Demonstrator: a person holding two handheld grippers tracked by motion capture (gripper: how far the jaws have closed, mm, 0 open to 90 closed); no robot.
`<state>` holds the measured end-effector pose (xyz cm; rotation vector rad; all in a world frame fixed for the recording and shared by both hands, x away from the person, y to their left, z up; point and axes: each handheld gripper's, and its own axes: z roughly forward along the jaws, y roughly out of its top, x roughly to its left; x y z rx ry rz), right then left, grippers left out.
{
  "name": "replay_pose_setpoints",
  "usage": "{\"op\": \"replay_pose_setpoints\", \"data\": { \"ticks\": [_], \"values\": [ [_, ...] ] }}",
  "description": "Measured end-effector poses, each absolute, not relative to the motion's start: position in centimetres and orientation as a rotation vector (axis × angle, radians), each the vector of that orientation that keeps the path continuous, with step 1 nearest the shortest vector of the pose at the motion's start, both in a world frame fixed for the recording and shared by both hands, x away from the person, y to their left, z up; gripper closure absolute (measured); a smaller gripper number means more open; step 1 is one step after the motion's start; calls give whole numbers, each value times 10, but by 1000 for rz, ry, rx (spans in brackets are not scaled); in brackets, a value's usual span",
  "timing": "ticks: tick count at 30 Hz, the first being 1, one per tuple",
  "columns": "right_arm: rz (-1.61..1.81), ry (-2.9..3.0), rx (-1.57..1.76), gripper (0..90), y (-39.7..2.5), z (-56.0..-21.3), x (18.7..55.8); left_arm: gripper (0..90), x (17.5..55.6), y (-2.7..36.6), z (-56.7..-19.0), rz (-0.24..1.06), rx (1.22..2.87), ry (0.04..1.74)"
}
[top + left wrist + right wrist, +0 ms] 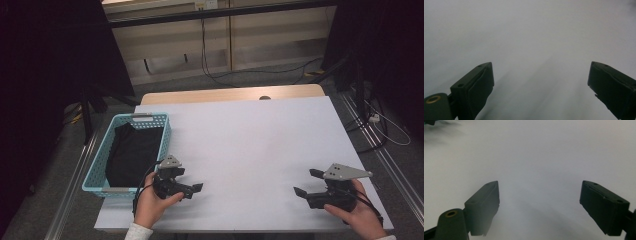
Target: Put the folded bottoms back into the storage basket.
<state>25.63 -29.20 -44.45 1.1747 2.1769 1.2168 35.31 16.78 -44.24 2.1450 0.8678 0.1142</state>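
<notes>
Black cloth: folded dark fabric (131, 152) lying inside the light blue perforated plastic basket (96, 162) at the white table's (250, 145) left edge.
Left gripper (196, 188): just right of the basket, jaws spread wide, empty.
Right gripper (306, 184): well apart at the table's right, jaws released, empty.
Between them: bare tabletop.

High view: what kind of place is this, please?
Probably a lab or recording workspace: a white table, a blue basket holding black cloth, cables on the floor, and dark stands around.
</notes>
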Motion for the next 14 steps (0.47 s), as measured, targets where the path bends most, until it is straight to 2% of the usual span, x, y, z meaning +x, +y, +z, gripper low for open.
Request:
{"op": "replay_pose_setpoints", "data": {
  "ticks": [14],
  "values": [
    [1204, 2187, 1179, 153, -290, -449, 258, 63, 354, 168, -442, 110, 2128, 877]
  ]
}}
